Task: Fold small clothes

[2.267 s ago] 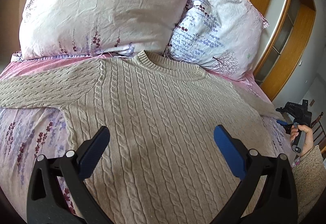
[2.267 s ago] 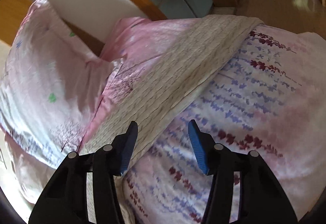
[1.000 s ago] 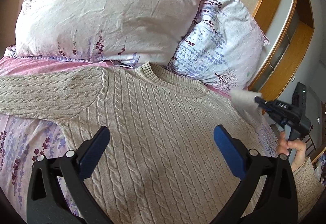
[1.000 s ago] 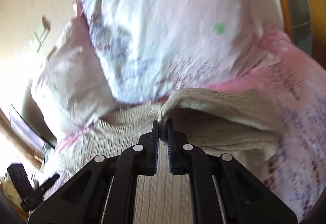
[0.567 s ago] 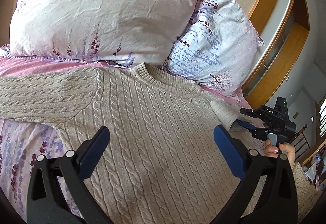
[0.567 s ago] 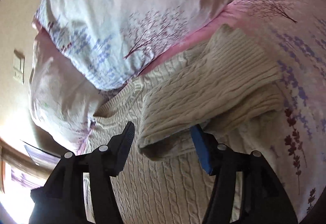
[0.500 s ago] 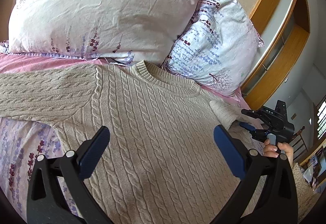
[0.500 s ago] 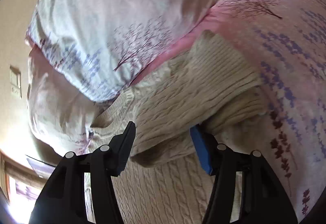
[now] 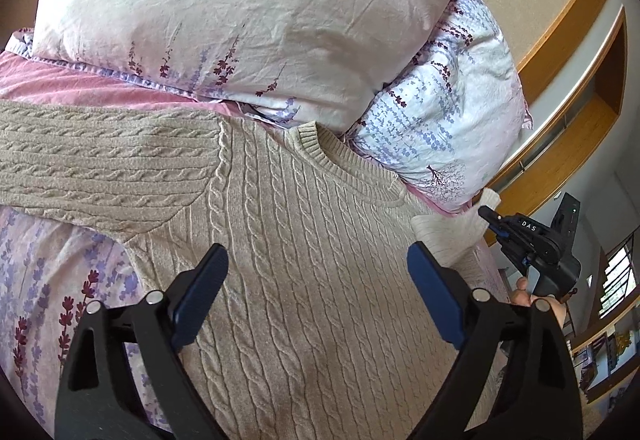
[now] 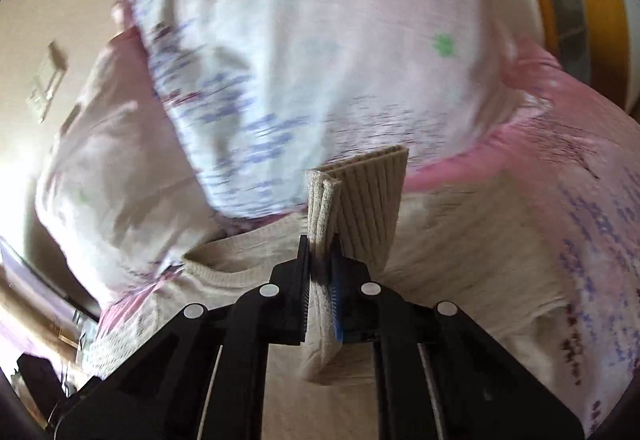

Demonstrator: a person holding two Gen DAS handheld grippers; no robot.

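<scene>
Right gripper point(image 10: 320, 264) pinches the sweater's cuff point(image 10: 360, 200), left gripper point(image 9: 316, 292) hangs wide over the body.

The beige cable-knit sweater point(image 9: 304, 280) lies flat on the floral bed point(image 9: 48, 280), collar up against two pillows point(image 9: 224, 12). The right jaws are pressed together on the ribbed cuff, lifted off the bed at the sweater's right edge. The left jaws stand spread but are closing, nothing pinched, only knit below them. A hand point(image 9: 536, 300) shows at the right handle.

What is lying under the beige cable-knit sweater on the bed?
The sweater lies on a floral bedspread, with pink sheet showing past its shoulder. Whatever lies beneath its body is covered.
</scene>
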